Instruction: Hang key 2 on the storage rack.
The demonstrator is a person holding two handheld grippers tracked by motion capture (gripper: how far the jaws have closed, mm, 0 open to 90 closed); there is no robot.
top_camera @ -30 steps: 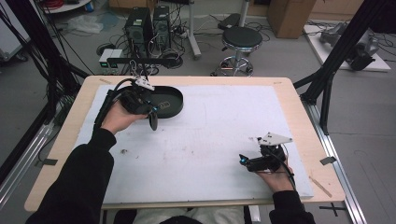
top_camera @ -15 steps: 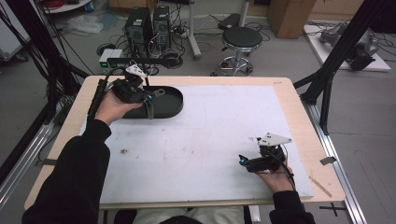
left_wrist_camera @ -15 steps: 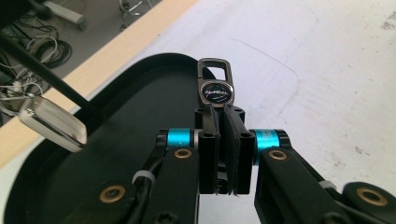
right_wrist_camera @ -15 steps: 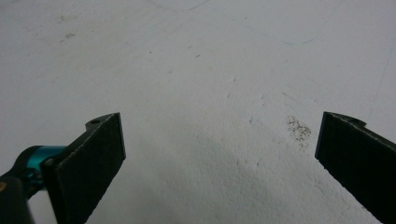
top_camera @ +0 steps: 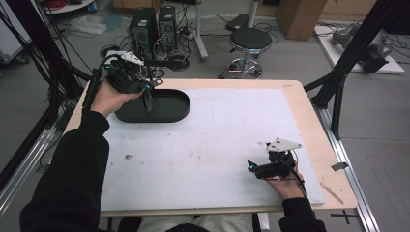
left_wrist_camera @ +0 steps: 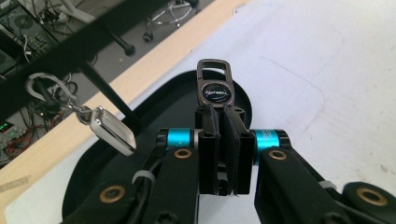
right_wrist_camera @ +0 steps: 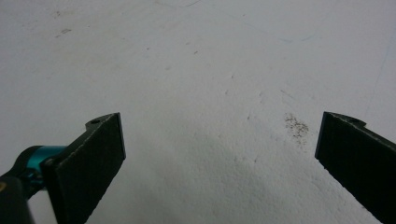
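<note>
My left gripper (top_camera: 146, 91) is raised over the far-left end of a black oval tray (top_camera: 169, 115). In the left gripper view its jaws (left_wrist_camera: 223, 116) are shut on a dark metal key tag (left_wrist_camera: 215, 89) with a loop at its top. A silver tag (left_wrist_camera: 112, 135) on a short chain and ring dangles to the left of the jaws, above the tray (left_wrist_camera: 180, 100). In the high view the keychain (top_camera: 147, 102) hangs down from the gripper. My right gripper (top_camera: 251, 166) rests low on the white mat at the front right, with its jaws (right_wrist_camera: 219, 135) wide open around nothing.
A white mat (top_camera: 217, 135) covers most of the wooden table (top_camera: 309, 121). Small dark specks (top_camera: 128, 156) mark the mat at the front left. Beyond the table's far edge stand a stool (top_camera: 249, 41), computer towers (top_camera: 152, 24) and cables. Black frame legs (top_camera: 338, 92) rise at the right.
My left gripper has risen and drawn back toward the far left, lifting the keychain up from the tray. The right gripper has stayed still.
</note>
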